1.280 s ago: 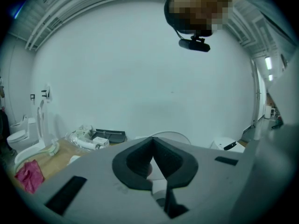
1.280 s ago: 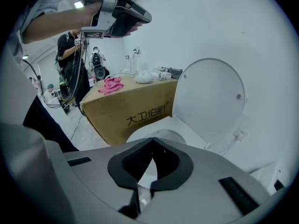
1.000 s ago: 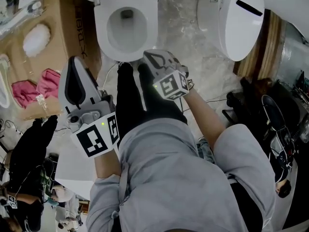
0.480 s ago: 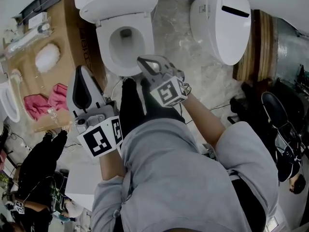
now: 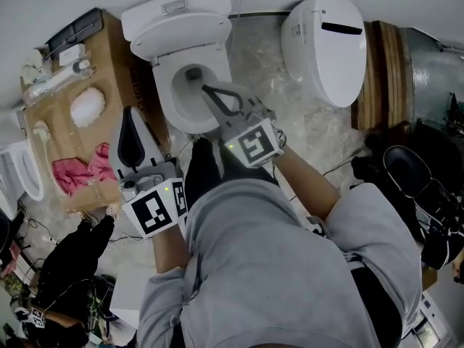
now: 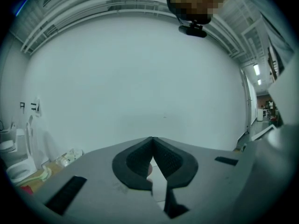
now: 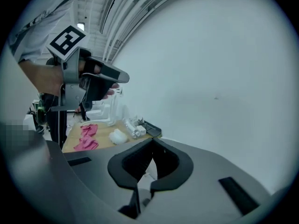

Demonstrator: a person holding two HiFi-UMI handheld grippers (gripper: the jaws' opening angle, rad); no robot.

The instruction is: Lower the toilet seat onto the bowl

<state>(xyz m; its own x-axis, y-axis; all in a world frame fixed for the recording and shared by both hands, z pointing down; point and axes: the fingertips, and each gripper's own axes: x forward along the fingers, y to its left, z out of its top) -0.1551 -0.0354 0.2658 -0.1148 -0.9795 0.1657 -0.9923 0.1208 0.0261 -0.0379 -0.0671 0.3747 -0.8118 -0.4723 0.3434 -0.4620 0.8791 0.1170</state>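
Note:
A white toilet stands at the top middle of the head view, its bowl (image 5: 190,85) open below the tank (image 5: 176,7). A raised white lid or seat (image 5: 180,36) leans back against the tank; I cannot tell seat from rim. My right gripper (image 5: 206,90) is shut and empty, its tips over the bowl's front half. The left gripper (image 5: 132,116) is shut and empty too, held left of the bowl and apart from it. Each gripper view faces a plain white wall, with the left gripper (image 6: 152,146) and right gripper (image 7: 152,148) jaws pressed together.
A second white toilet (image 5: 326,38) with its lid down stands to the right, beside a wooden panel (image 5: 383,64). A cardboard sheet (image 5: 109,64) at left carries pink cloths (image 5: 72,171) and a white wad (image 5: 87,104). Dark shoes (image 5: 406,167) lie at right. Cables run over the floor.
The view has tilted up, so the toilet sits lower in the picture. My right gripper has reached forward from the bowl's front edge to over the bowl. The left gripper has held its place.

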